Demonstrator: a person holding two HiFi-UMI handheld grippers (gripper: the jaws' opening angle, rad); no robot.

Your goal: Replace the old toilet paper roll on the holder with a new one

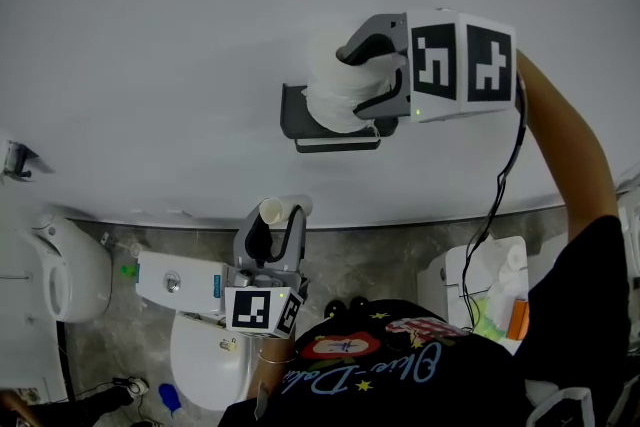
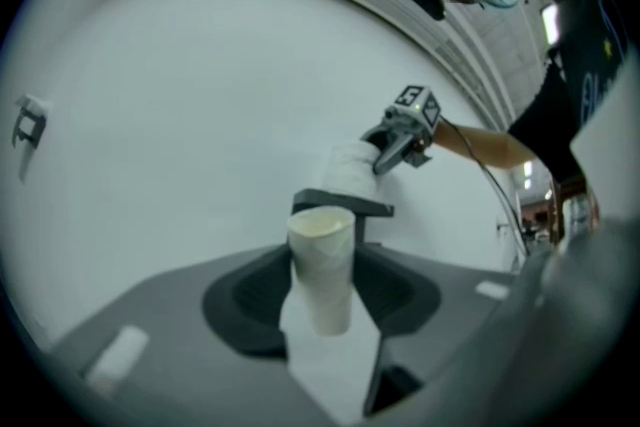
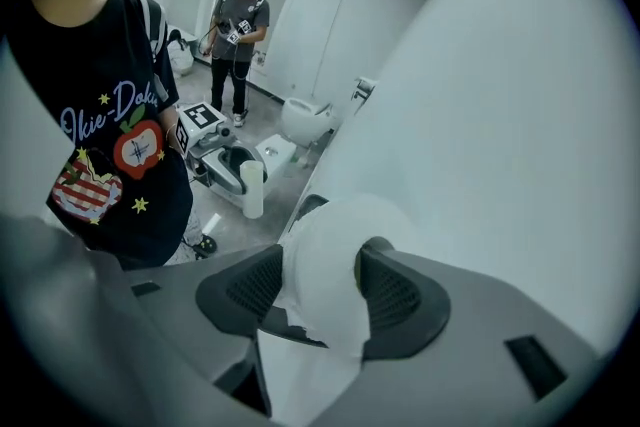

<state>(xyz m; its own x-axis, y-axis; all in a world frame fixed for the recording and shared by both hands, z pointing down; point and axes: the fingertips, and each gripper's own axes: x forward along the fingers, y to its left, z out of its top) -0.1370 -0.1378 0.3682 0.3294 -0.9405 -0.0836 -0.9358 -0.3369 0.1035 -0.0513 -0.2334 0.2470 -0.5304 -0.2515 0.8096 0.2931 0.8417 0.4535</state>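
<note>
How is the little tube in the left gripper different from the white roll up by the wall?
The cardboard tube is thin and bare; the toilet paper roll is fat with white paper. The tube is clamped upright in the left gripper, well away from the wall; the roll is at the wall holder, between the right gripper's jaws. Both are pale cylinders.

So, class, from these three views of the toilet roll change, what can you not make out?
- Spindle of the holder: head view, hidden by the new roll and the right gripper.
- Whether the right gripper's jaws press the new roll or only flank it: right gripper view, the roll fills the gap.
- Blue thing on the floor: head view, too small to name.
</note>
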